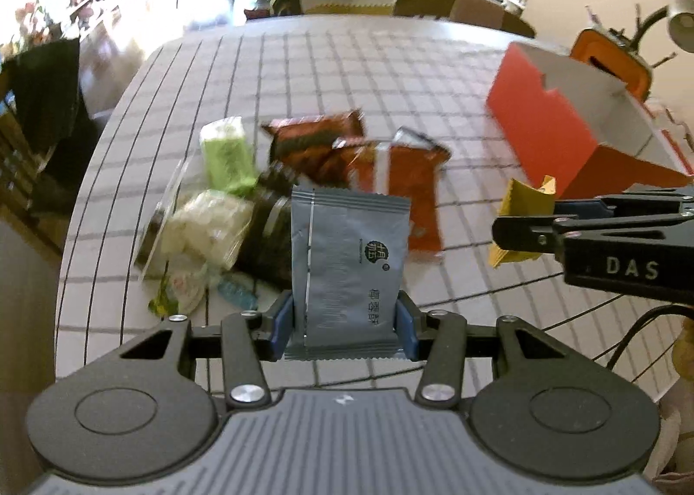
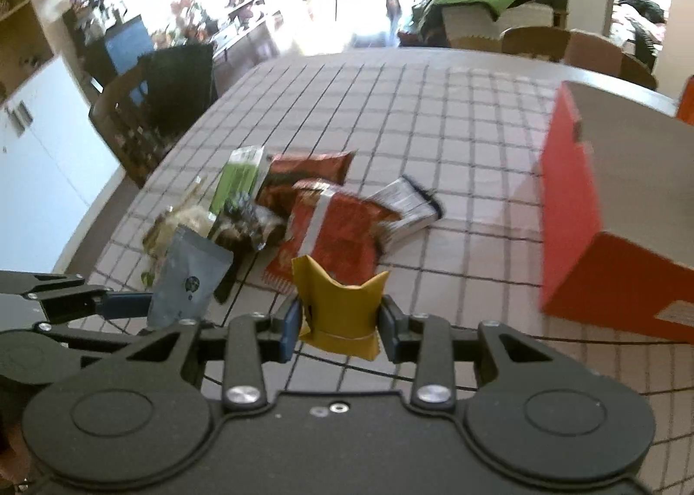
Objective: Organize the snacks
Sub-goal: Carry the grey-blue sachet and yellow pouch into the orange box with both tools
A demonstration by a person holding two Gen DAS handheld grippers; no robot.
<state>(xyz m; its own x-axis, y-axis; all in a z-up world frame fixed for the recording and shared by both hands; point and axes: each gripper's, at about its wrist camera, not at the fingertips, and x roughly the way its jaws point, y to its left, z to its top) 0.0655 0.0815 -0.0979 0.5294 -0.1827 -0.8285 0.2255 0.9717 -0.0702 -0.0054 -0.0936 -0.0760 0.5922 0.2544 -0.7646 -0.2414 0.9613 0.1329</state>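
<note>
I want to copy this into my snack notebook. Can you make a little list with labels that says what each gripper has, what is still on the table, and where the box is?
left gripper: shut on a flat grey-blue foil packet
right gripper: shut on a small yellow crinkled packet
table: checked cloth
still on the table: a pile with red-brown snack bags, a green packet, a silver packet
box: open orange cardboard box, right of the pile

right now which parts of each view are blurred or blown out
Left wrist view: windows at the top blown out, snack pile motion-smeared, grey packet in the left tool sharp. Right wrist view: far room washed white, orange box edge smeared, grid lines bowed.
</note>
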